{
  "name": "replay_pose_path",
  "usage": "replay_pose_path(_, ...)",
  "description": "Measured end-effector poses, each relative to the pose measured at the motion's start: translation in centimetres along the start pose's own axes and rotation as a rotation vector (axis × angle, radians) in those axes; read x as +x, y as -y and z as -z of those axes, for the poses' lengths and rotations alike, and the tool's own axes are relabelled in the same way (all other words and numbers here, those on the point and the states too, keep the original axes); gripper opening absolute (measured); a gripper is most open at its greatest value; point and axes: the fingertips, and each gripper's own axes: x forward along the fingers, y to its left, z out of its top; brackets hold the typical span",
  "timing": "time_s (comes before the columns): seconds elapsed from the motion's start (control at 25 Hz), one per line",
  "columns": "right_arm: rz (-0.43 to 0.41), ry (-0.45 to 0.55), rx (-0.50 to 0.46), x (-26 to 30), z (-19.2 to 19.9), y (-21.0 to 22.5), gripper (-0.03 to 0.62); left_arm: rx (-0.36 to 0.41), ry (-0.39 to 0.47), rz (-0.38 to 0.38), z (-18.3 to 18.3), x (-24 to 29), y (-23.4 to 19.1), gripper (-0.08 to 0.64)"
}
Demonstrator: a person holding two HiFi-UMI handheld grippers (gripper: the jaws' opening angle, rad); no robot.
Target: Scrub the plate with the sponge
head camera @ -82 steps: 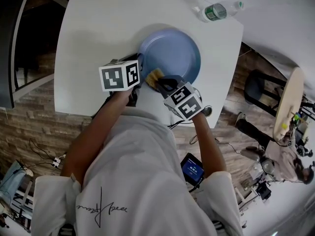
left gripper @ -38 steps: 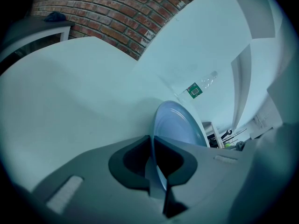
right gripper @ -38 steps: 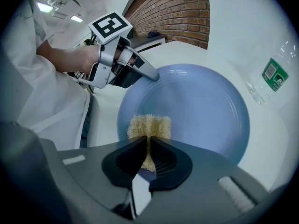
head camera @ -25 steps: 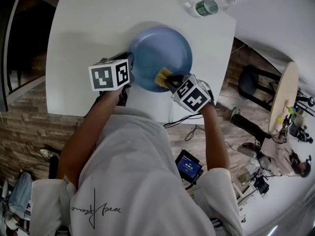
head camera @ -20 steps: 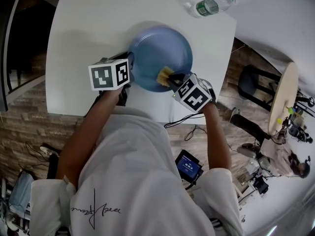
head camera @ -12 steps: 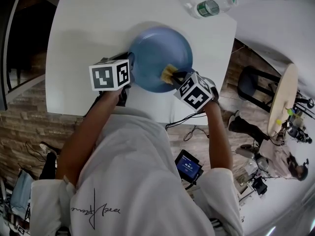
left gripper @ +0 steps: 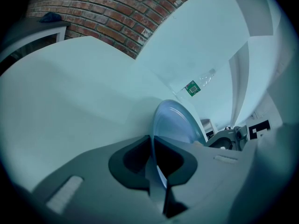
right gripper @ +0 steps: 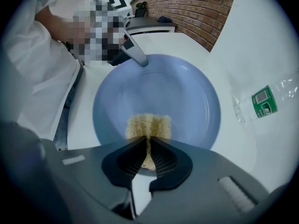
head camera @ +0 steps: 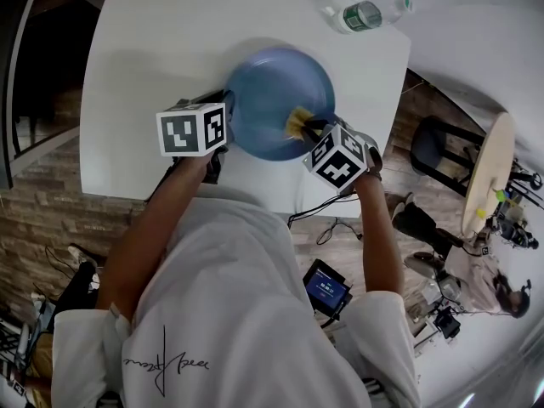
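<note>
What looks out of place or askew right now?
Only the plastic bottle: it lies on its side near the far corner of the table. The plate is pinched at its rim by the left gripper, and the sponge in the right gripper rests on it.

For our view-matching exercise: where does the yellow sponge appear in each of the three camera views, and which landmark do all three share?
Head view: sponge just right of centre, on the right side of the blue plate.
Left gripper view: not visible.
Right gripper view: sponge low centre, pinched in the tongs of the right gripper.
Shared landmark: the blue plate.
</note>
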Motion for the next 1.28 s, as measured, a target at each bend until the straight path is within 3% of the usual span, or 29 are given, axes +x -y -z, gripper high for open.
replay_pose_path(1.28, 0.213, -0.013, -0.034, 0.3, -0.4, 6.0, 0.032, 0.028, -0.016, 0.027, -0.2, 0.4, 0.2, 0.038)
